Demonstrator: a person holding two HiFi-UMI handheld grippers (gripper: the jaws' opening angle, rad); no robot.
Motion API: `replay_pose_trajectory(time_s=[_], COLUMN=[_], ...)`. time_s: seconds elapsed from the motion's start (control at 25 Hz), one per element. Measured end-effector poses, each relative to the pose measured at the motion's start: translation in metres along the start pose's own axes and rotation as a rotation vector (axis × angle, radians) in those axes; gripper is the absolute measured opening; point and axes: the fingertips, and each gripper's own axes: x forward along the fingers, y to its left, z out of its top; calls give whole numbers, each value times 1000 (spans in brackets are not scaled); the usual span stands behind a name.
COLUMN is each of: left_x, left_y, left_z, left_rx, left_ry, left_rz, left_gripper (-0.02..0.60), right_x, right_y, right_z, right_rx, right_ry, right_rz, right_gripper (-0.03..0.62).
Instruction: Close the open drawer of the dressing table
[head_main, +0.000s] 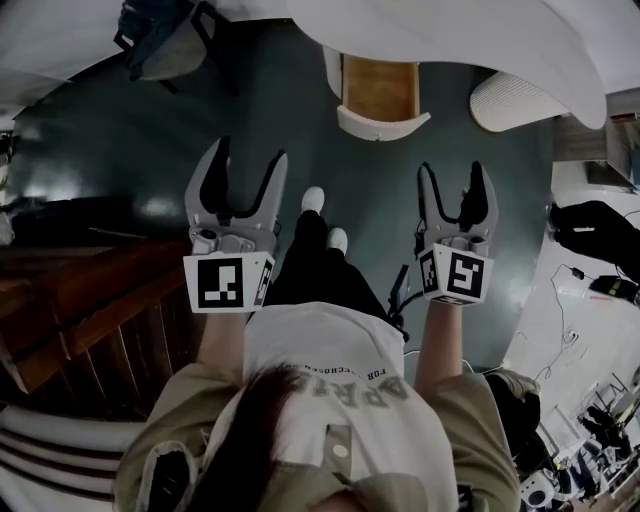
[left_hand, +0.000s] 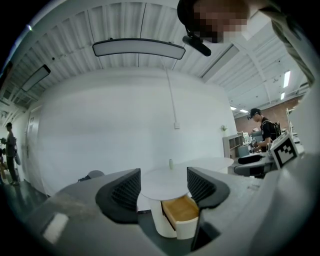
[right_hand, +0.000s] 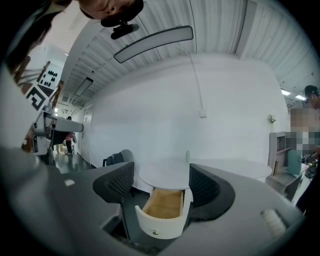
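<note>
Pale wood lining inside the drawer, pulled out from under the white round tabletop of the dressing table, curved white front toward the person. Small metal knob low on that front. Small pale bottle upright on the tabletop, behind the drawer.

State of left claw: jaws spread wide, pinching nothing, held about level above the floor, well apart from the drawer. State of right claw: jaws likewise spread wide, pinching nothing, also well apart from the drawer. Drawer framed between the jaws in both gripper views, but only as background, untouched.

Between claws and drawer: dark green floor only. Person's white shoes on that floor, between the two claws.

Surroundings noted:
- dark chair with a bag left of the dressing table;
- brown wooden furniture close beside the left claw;
- white ribbed rounded piece just right of the drawer, kind not determinable;
- black object on a white surface at far right;
- second person standing in the background, far right of the left gripper view.
</note>
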Motion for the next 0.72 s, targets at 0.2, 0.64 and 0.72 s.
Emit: replay_pose_trajectory(time_s=[0.2, 0.64, 0.72], left_x=[11, 51, 60], left_y=[1, 22, 24], left_z=[-10, -33, -41], left_rx=[-6, -14, -14], left_ry=[8, 37, 47], left_rz=[-20, -51, -57], left_gripper=[304, 304, 304], right_x=[15, 58, 65], right_y=[4, 10, 10], right_z=[-20, -70, -82], right_rx=[10, 8, 9], right_ry=[29, 107, 123], right_rz=[1, -7, -15], right_gripper=[333, 319, 319])
